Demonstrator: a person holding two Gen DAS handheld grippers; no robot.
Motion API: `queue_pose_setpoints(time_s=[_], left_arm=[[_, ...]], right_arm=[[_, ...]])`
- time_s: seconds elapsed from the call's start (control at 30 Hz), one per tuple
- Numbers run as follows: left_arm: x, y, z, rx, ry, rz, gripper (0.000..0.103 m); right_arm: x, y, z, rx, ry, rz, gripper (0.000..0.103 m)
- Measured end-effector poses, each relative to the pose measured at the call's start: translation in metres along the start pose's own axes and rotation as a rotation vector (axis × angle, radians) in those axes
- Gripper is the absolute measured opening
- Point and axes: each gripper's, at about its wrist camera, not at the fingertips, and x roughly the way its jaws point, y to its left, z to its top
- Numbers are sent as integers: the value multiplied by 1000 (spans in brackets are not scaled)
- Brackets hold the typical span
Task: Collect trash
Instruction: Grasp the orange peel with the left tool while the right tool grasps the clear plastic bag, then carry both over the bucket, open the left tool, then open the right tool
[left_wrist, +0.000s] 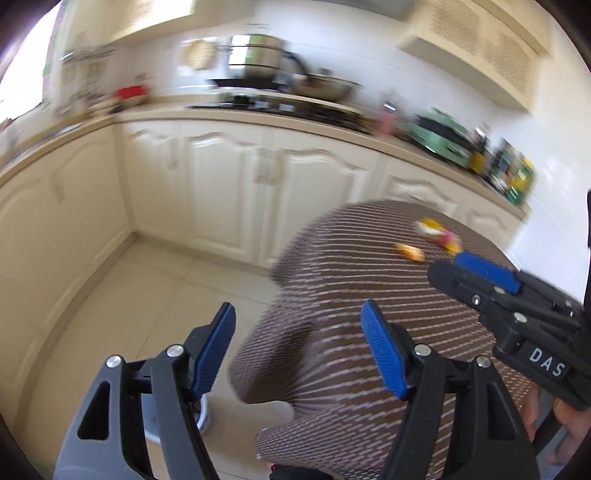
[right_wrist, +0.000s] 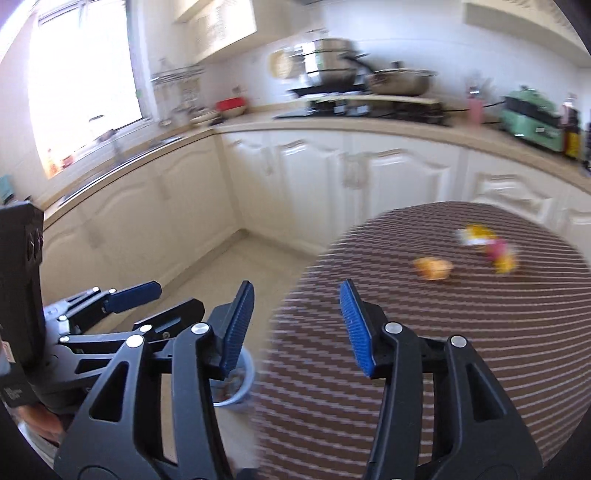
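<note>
Both grippers stand over the near edge of the table (right_wrist: 461, 350), angled down toward it, which suits a reach for the trash. The left gripper (left_wrist: 297, 350) is spread wide and empty; the right gripper (right_wrist: 297, 325) is parted and empty too. Two scraps lie on the far part of the cloth, well apart from either tool: an orange scrap (right_wrist: 433, 268) and a yellow-pink wrapper (right_wrist: 487, 245) just beyond it. Only the right view shows the bin (right_wrist: 236, 387) on the floor beside the table, plainly with litter inside; the left view hides most of it behind a finger.

Round table (right_wrist: 443, 369) in brown striped cloth, bearing an orange scrap (right_wrist: 433, 268) and a blurred, perhaps yellow-pink wrapper (right_wrist: 487, 245).
</note>
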Motion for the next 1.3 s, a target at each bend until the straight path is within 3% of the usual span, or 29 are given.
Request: queue_pose_setpoints(time_s=[0.17, 0.37, 0.63, 0.7, 0.77, 0.8, 1.1, 1.13, 1.17, 1.3], left_arm=[[45, -85, 19, 130, 80, -48, 70], [110, -137, 29, 205, 153, -28, 70], [178, -157, 48, 204, 224, 2, 69], [193, -160, 52, 200, 244, 3, 62], [205, -162, 53, 201, 268, 2, 41], [206, -161, 54, 209, 253, 12, 36], [196, -140, 65, 153, 200, -18, 34], [194, -138, 65, 146, 193, -17, 34], [189, -133, 66, 137, 185, -23, 34], [175, -120, 68, 124, 163, -26, 34]], right_arm=[[-15, -76, -1, 10, 7, -141, 50], [5, -148, -10, 26, 78, -243, 50], [50, -196, -10, 80, 145, -260, 51], [63, -203, -9, 81, 166, -262, 51], [75, -206, -6, 73, 176, -269, 54], [80, -208, -4, 72, 179, -276, 54], [115, -221, 21, 54, 190, -312, 57], [118, -221, 22, 54, 197, -308, 53], [122, -220, 22, 53, 205, -307, 44], [121, -209, 22, 24, 204, -319, 39]])
